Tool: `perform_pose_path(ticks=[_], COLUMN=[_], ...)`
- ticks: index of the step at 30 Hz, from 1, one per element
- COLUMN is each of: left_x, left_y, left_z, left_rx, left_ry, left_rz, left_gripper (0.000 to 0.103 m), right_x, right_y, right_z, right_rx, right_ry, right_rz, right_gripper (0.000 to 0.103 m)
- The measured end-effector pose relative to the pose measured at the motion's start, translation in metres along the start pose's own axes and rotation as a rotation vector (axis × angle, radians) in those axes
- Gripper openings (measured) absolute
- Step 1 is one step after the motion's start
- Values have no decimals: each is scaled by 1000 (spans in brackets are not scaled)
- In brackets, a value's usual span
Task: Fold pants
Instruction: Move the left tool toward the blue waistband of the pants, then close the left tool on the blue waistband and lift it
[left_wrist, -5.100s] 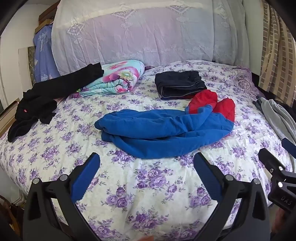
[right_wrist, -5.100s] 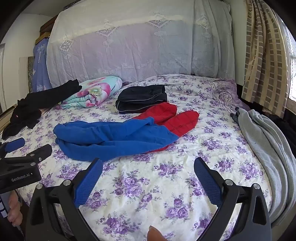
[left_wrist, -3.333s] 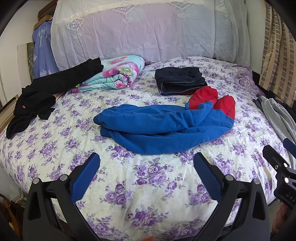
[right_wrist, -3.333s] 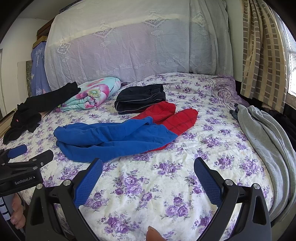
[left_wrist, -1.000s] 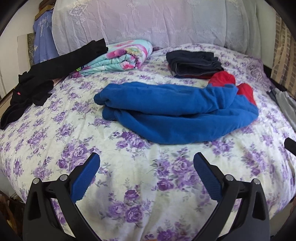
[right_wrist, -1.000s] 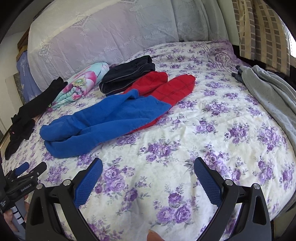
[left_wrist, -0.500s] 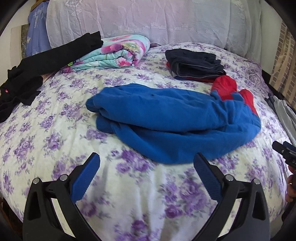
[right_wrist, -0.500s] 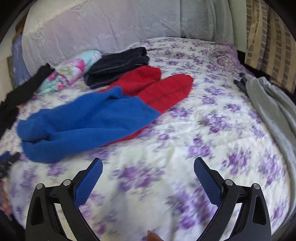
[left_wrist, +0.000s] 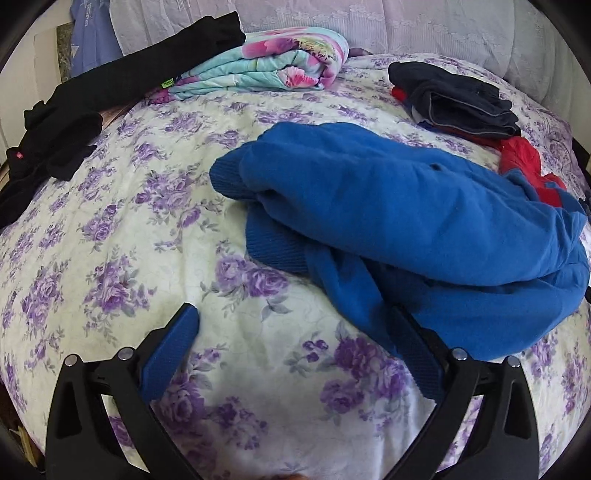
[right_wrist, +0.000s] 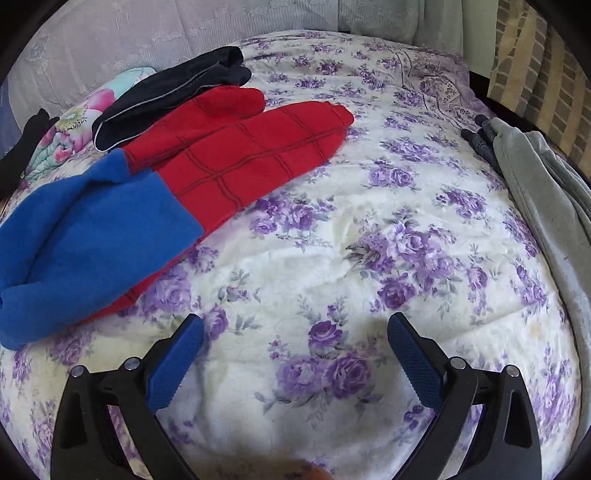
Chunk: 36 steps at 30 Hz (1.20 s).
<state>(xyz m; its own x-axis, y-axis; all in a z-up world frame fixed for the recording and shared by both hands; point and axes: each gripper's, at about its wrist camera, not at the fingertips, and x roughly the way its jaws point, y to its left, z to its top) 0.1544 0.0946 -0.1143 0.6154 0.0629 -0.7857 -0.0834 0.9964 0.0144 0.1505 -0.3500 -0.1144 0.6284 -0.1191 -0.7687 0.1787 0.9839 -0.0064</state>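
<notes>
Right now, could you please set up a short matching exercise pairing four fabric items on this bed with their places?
Items:
1. blue and red pants
2. folded dark pants
3. floral blanket
4. grey garment

Places:
A. draped at the bed's right edge
B. rolled up near the headboard
C. spread unfolded mid-bed
D. folded, behind the red legs

Pairs: 1-C, 2-D, 3-B, 4-A

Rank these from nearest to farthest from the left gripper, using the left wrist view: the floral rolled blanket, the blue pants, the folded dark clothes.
From the left gripper:
1. Blue pants, just ahead, right finger at their edge.
2. Folded dark clothes, far right.
3. Floral rolled blanket, far, left of centre.
The last two are nearly level; the order is uncertain.
</notes>
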Motion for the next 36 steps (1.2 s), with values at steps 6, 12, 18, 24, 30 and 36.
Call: perform_pose_path(ticks=[6, 12, 18, 24, 30, 36], left_x=[-10, -32, -29, -1, 13, -2], left_y=[14, 41, 37, 20, 26, 27], left_z=[0, 25, 50, 70, 84, 97], left_rx=[-4, -79, -136, -197, -312, -322], left_ry=[-14, -71, -15, 51, 77, 17], left_rz=[-115, -287, -481, -530, -563, -570], left_gripper=[99, 99, 98, 90, 27, 14], right_x=[-2, -1, -1, -1, -1, -2], right_y=[-7, -3, -4, -4, -4, -4], right_z=[-2, -1, -1, -1, -1, -1], right_rx=[17, 6, 6, 6, 6, 7], right_ry=[5, 7, 7, 7, 6, 5], right_rz=[45, 28, 28, 28, 29, 29], right_gripper=[100, 100, 100, 100, 100, 100])
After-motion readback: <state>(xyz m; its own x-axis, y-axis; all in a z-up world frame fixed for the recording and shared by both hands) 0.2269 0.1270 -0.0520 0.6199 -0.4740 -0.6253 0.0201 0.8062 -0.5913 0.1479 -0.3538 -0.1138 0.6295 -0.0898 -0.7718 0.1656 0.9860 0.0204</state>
